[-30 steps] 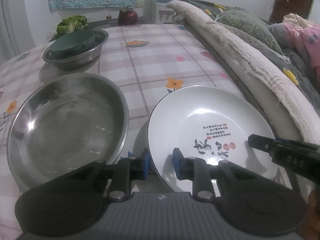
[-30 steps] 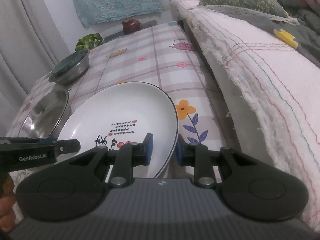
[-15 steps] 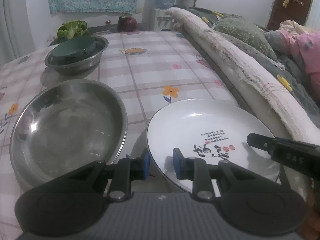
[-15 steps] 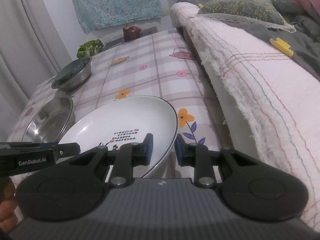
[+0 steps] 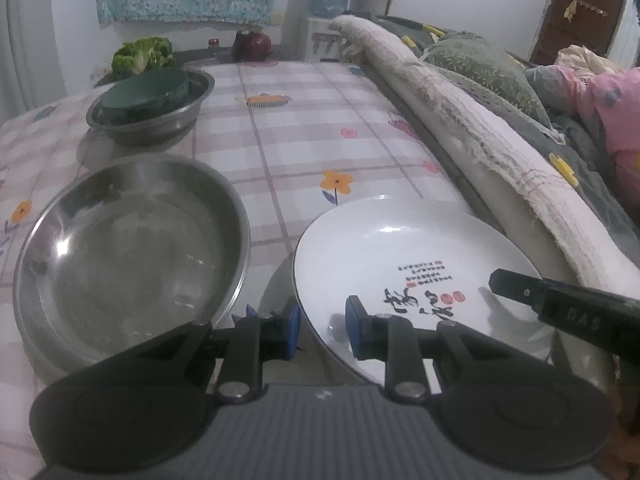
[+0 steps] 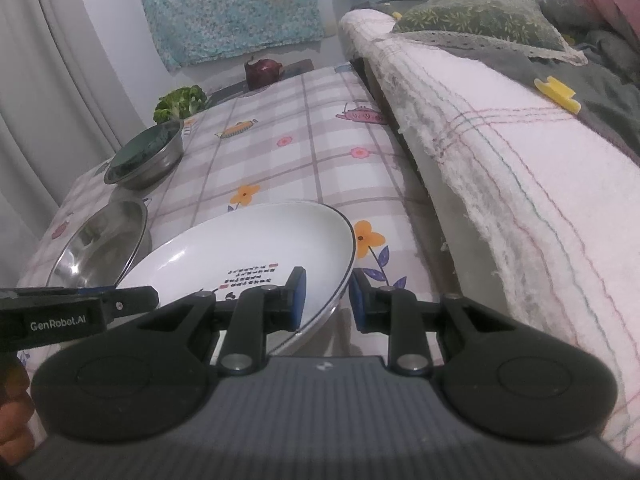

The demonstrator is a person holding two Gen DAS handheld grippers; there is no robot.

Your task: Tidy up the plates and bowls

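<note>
White plate (image 5: pixel 400 256), printed with black calligraphy and red seals: at the table's (image 5: pixel 304 120) near edge, toward its right corner, raised off the checked cloth and tilted. Left gripper (image 5: pixel 320 328): jaws narrowly parted, straddling the plate's left rim, one blue pad outside it and one over the plate's face; whether the pads press the rim cannot be told. Right gripper (image 6: pixel 325 300): jaws likewise narrowly parted, astride the plate's right rim; contact equally uncertain. Large steel basin (image 5: pixel 124 248): just beside the plate on its left, near the table's left edge, resting flat. Smaller steel bowl (image 5: pixel 152 116): farther back along the left edge, well apart from the plate, with a dark green bowl (image 5: pixel 146 90) nested inside it. Broccoli (image 5: pixel 142 54) and a dark red round pot (image 5: pixel 252 44): at the table's far edge. Rolled pale blanket (image 5: pixel 472 144): lying along the table's right edge.
</note>
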